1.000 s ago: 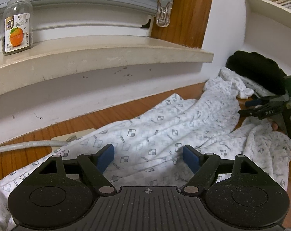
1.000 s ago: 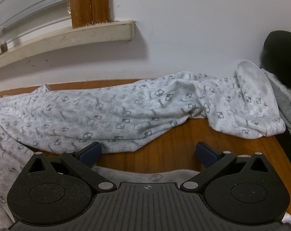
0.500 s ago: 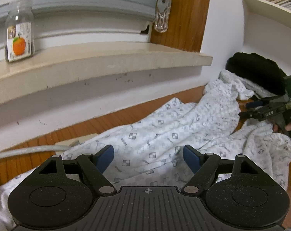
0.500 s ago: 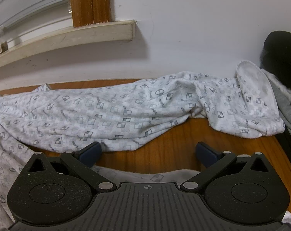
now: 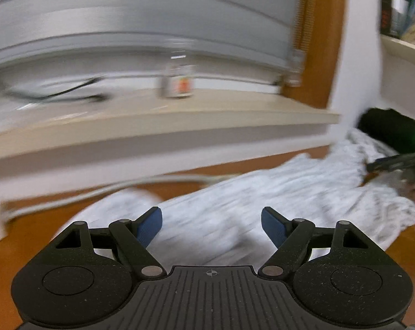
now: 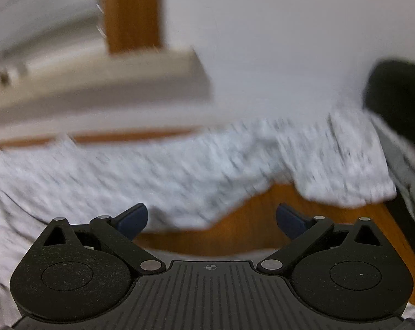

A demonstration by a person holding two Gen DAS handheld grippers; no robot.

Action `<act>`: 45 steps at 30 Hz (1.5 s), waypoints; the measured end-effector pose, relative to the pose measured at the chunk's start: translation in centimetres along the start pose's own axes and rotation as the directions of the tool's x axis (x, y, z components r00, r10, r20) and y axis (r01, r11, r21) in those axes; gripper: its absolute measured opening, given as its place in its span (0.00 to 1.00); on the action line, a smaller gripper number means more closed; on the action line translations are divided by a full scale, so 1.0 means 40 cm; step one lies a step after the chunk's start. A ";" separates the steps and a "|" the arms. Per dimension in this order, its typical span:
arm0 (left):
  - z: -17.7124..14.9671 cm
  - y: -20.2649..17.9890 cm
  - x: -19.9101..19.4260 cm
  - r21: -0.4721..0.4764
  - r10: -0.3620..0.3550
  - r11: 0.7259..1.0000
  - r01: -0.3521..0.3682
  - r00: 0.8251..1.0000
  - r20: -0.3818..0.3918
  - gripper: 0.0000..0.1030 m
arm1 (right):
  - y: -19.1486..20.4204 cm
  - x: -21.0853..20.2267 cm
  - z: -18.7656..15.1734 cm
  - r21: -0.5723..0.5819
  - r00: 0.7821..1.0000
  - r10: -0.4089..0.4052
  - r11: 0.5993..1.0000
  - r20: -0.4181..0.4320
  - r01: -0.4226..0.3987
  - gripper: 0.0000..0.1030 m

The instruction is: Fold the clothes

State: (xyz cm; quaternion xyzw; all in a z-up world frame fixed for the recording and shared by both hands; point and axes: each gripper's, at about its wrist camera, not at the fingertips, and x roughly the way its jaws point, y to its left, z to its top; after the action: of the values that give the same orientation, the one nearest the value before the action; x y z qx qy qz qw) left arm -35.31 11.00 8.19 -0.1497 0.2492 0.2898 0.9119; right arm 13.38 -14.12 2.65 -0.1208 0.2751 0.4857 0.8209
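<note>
White cloth with a faint grey print — the garment — lies spread in a long rumpled band across the wooden table, running along the foot of the wall; both views are smeared by blur, so the print cannot be made out. The left gripper hangs over the near part of the cloth with its blue pads standing wide apart and nothing between them. The right gripper is likewise spread wide and empty, above a strip of bare wood between the cloth's far band and a nearer edge of fabric under the tool. In the left view that right tool shows as a dark blurred shape at the far right edge, by the garment's end. A pale sill runs above the table — a small bottle stands on it. A dark bundle sits at the garment's right end, against the wall.
</note>
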 end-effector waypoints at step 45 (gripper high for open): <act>-0.082 0.130 -0.016 0.028 0.076 0.997 -0.074 0.993 -0.094 0.70 | 0.652 0.024 0.074 -0.300 0.935 0.355 0.889 -0.026 -0.346 0.17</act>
State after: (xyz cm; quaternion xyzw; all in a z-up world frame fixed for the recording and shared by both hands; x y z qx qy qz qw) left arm -40.11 13.45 5.15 -0.1425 0.3013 0.3134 0.8892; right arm -7.82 0.96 6.33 -0.1850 0.2033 0.6635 0.6959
